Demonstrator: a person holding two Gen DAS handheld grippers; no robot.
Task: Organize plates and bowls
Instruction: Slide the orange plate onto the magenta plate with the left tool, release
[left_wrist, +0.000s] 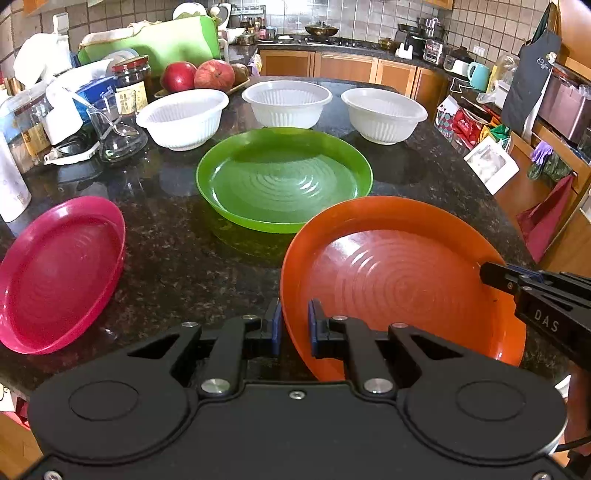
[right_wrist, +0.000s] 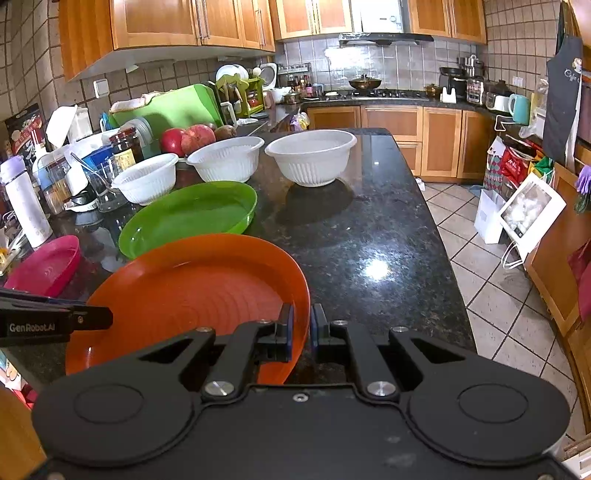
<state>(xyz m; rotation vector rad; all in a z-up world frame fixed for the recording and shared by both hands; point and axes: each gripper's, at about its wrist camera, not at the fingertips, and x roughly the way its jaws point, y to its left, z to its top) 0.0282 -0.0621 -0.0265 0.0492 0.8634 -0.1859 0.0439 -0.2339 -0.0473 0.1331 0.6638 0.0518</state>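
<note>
Left hand-held gripper (left_wrist: 294, 325) and right hand-held gripper (right_wrist: 301, 328) on orange plate (left_wrist: 388, 266) rim

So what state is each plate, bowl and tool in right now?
orange plate: tilted, gripped at its rim by both tools
left tool: shut on orange plate
right tool: shut on orange plate
green plate: flat, empty
pink plate: empty
three white bowls: upright, unstacked
</note>
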